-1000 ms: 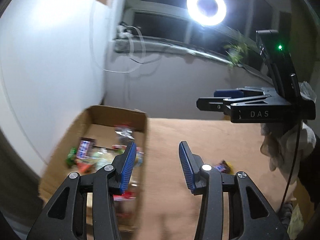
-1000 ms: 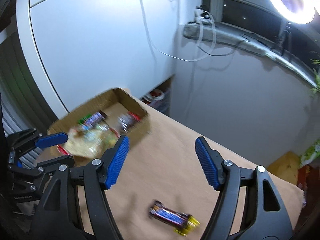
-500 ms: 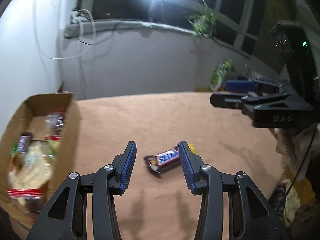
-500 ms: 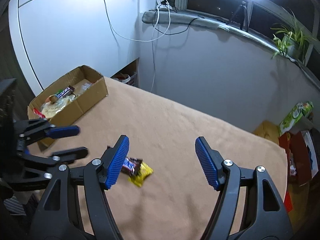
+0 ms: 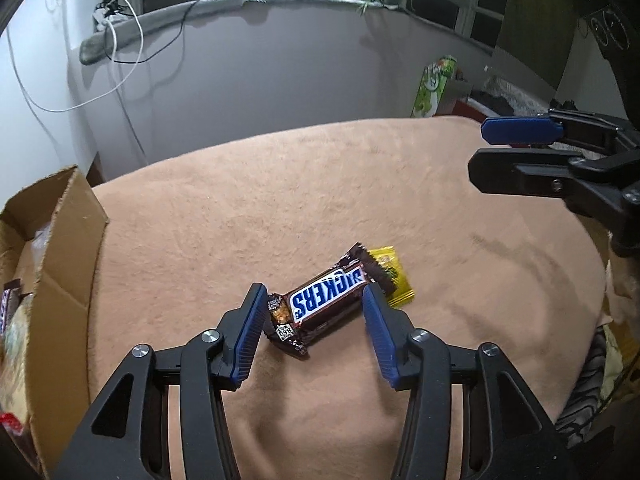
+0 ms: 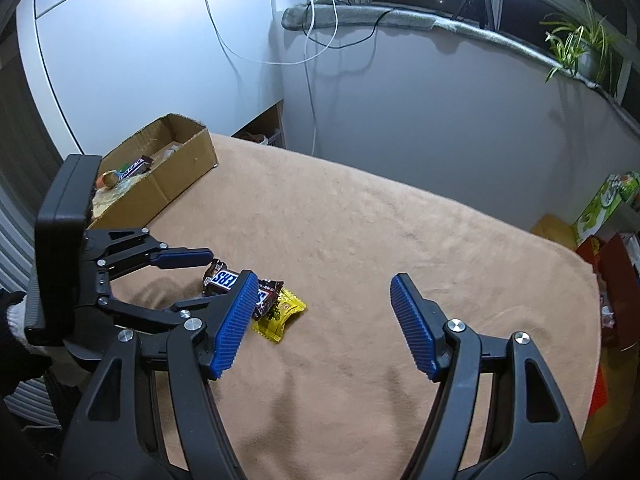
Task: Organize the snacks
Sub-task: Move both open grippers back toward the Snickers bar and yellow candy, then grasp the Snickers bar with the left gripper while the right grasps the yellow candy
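A brown Snickers bar [image 5: 328, 300] lies on the tan cloth, partly on top of a small yellow packet [image 5: 394, 276]. My left gripper [image 5: 314, 304] is down around the bar with a blue pad on either side; its jaws are opening and the pads do not press on the wrapper. In the right wrist view the bar [image 6: 222, 278] and the yellow packet [image 6: 280, 312] show beside the left gripper [image 6: 208, 278]. My right gripper [image 6: 324, 292] hovers open above the cloth to the right of the snacks, holding nothing. From the left wrist it appears as the right gripper [image 5: 500, 148] at the right edge.
An open cardboard box [image 6: 180, 164] with several snacks stands at the table's left end, also the box [image 5: 68, 248] at the left. A green carton [image 6: 604, 204] and red items sit off the table's far right. A wall with cables runs behind the table.
Both grippers swung away from the box and came down over the cloth. The left gripper closed in on the Snickers bar, and its jaws now stand a little wider.
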`<state>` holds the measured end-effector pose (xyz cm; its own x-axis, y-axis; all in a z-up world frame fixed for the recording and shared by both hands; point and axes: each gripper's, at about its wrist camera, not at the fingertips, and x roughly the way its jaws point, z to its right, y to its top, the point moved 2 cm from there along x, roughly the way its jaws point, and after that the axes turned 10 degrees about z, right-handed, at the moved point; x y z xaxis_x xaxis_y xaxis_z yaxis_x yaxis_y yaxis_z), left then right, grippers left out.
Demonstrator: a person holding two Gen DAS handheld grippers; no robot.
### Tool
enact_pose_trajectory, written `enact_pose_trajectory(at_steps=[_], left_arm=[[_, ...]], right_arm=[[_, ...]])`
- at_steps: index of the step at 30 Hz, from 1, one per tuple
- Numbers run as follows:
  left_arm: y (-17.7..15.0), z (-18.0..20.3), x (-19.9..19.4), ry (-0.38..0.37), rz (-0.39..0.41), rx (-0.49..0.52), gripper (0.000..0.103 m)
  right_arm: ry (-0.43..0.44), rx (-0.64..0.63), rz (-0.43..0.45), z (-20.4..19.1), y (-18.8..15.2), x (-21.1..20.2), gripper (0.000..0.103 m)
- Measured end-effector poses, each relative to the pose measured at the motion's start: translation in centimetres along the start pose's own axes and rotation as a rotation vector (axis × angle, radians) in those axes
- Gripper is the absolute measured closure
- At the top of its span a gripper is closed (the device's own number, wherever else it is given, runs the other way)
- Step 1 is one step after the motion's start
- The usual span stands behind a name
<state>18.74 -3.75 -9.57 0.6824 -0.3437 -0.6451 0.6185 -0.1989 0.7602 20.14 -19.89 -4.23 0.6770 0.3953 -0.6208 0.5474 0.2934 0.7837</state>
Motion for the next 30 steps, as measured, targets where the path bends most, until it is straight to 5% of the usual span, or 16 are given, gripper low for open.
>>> enact_pose_trajectory(at_steps=[18,25,30], left_arm=[[-0.1,0.8,2.6,0.088,-0.009,0.062,0.051],[-0.1,-0.8,2.6,0.153,-0.012,0.005,0.073],[-0.4,-1.5,2.2,0.171,-0.016,-0.004,0.076]], right_arm=[[0.108,0.082,-0.132,0.3,-4.2,4.1,0.032],[0.134,0.070,-0.189,-1.6,-5.1,5.5,0.040],[0.140,0.077,-0.198,-2.2,-4.8,6.3,0.047]])
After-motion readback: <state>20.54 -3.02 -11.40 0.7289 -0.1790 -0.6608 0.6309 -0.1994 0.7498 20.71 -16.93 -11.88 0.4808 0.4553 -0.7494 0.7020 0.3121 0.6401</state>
